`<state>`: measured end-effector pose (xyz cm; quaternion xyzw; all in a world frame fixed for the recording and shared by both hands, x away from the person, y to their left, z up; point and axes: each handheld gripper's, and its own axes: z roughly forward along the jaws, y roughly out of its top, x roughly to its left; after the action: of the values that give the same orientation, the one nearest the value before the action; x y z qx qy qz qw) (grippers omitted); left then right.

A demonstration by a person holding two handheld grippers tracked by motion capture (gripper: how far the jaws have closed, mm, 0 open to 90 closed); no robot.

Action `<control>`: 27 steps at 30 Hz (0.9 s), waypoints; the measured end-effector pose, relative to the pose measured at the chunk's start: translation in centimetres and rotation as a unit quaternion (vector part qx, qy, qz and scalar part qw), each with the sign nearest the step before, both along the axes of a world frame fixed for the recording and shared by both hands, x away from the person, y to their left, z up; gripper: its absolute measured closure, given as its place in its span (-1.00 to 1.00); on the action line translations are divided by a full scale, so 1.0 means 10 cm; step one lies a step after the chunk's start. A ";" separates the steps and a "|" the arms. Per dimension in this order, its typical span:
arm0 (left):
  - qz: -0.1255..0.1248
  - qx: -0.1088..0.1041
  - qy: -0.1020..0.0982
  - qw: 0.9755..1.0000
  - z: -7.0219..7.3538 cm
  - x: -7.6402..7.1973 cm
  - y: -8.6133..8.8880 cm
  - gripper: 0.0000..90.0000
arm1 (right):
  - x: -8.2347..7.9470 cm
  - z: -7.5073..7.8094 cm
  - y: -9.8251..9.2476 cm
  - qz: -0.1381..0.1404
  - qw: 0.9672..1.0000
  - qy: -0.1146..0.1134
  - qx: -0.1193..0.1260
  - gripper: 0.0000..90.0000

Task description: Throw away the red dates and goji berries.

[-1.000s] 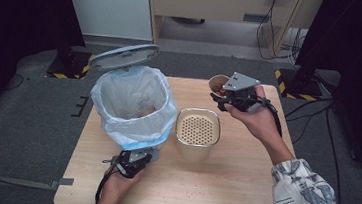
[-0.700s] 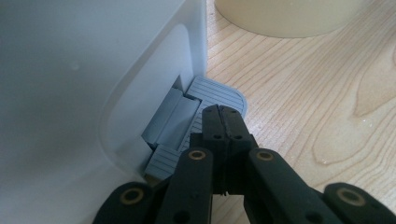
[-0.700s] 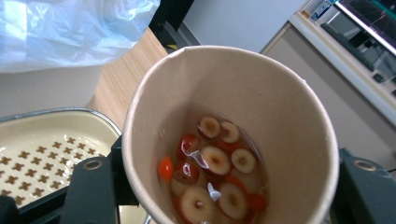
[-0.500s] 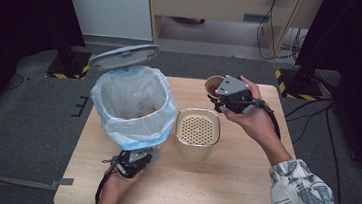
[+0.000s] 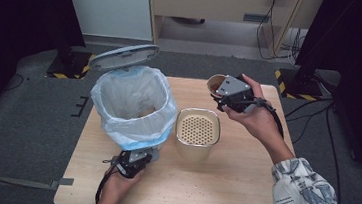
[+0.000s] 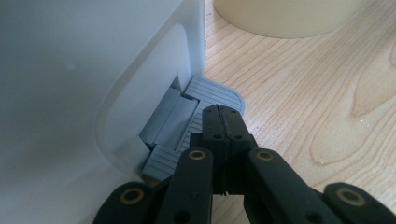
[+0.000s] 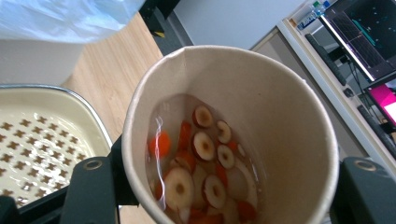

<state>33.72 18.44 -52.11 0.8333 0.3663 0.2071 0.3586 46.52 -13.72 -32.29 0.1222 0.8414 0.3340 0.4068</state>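
Note:
A white pedal bin lined with a pale blue bag stands at the table's left, its grey lid raised. My left gripper is at the bin's foot. In the left gripper view it is shut with nothing between its jaws, and the tips rest on the grey ribbed pedal. My right gripper holds a paper cup above the back right of the table. In the right gripper view the cup sits between the jaws and holds red and pale fruit slices in liquid.
A cream container with a perforated strainer top stands mid-table, right of the bin and just below the cup; its strainer is also in the right gripper view. The wooden table has bare room at the front right. Dark floor surrounds the table.

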 end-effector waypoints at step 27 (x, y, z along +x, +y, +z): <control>0.000 -0.003 0.002 1.000 0.00 0.00 0.00 0.99 | -0.13 0.11 0.10 0.017 0.996 -0.046 -0.070 -0.22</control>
<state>33.74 18.43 -52.12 0.8328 0.3675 0.2043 0.3601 45.27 -12.72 -31.24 0.0636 0.8452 0.2869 0.4464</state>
